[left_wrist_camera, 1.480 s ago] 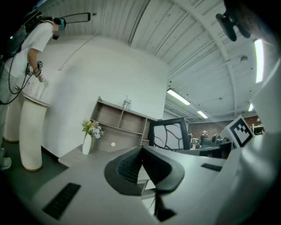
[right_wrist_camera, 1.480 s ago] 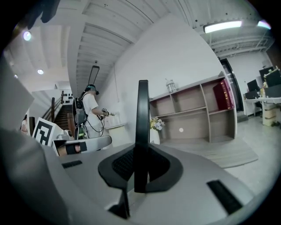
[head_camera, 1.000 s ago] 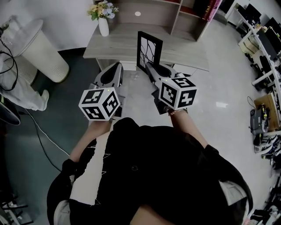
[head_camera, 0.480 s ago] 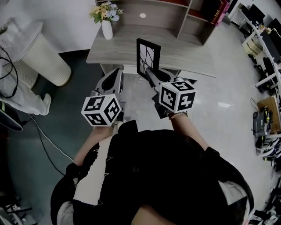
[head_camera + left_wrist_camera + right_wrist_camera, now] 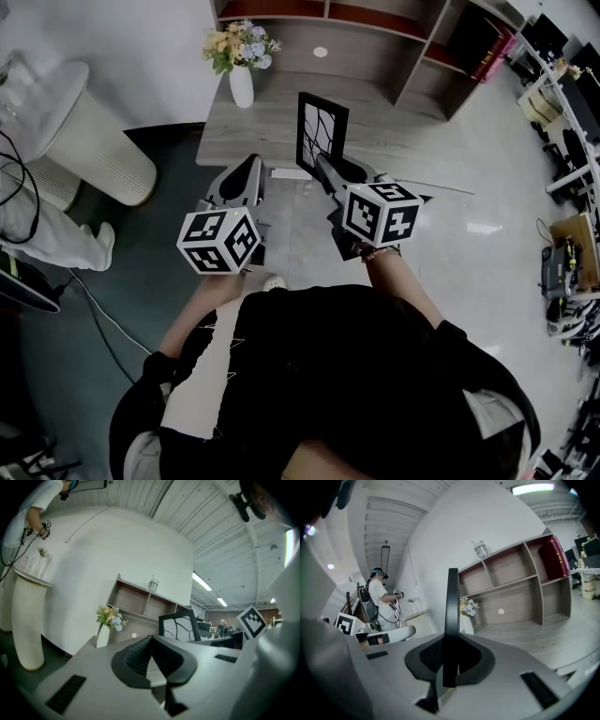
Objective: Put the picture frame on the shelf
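Picture frame (image 5: 322,127) held upright, short of the shelf (image 5: 375,42).
The right hand-held gripper (image 5: 323,167) is clamped on its thin lower rim above the counter's (image 5: 253,136) near edge; the left hand-held gripper (image 5: 249,169) has jaws together, empty. The frame looks stiff, light, likely breakable; a rim pinch could let it swing.

Vase (image 5: 241,86) on the desk (image 5: 389,124), left of the picture frame (image 5: 322,129); shelf (image 5: 356,42) behind.
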The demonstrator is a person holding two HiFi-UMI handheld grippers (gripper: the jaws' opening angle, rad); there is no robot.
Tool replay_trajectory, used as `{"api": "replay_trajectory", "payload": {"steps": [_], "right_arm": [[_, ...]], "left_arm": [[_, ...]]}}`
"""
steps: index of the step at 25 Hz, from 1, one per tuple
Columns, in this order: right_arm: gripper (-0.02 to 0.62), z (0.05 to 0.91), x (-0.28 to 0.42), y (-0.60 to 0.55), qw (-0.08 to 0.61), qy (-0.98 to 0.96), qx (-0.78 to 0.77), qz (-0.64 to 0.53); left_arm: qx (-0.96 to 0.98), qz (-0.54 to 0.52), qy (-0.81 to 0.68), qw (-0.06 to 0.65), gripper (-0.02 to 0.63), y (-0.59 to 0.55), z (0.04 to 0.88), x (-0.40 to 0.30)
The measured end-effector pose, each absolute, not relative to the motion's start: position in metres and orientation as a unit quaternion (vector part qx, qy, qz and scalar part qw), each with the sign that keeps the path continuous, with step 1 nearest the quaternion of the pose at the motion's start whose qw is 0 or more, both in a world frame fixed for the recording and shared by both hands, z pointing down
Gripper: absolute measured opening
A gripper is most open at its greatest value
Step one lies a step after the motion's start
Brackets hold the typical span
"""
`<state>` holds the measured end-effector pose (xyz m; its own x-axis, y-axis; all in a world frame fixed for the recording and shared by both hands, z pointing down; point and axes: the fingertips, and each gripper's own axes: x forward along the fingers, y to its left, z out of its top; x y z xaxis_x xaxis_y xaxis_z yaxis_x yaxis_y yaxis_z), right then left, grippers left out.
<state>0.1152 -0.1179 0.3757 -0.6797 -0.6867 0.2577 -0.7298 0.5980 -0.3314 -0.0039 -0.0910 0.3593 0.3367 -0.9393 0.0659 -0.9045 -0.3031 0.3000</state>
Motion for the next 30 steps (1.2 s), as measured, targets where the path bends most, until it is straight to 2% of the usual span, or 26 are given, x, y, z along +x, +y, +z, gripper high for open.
{"api": "replay_trajectory", "payload": {"steps": [15, 30], "right_arm": [[0.04, 0.358, 0.038, -0.2, 0.021, -0.882, 0.427, 0.196], [0.04, 0.383, 0.039, -0.221, 0.048, -0.871, 0.436, 0.22]], "left_arm": [[0.817, -0.064, -0.559, 0.123, 0.012, -0.168, 0.344, -0.099], [0.819, -0.068, -0.546, 0.161, 0.012, -0.194, 0.377, -0.097]]}}
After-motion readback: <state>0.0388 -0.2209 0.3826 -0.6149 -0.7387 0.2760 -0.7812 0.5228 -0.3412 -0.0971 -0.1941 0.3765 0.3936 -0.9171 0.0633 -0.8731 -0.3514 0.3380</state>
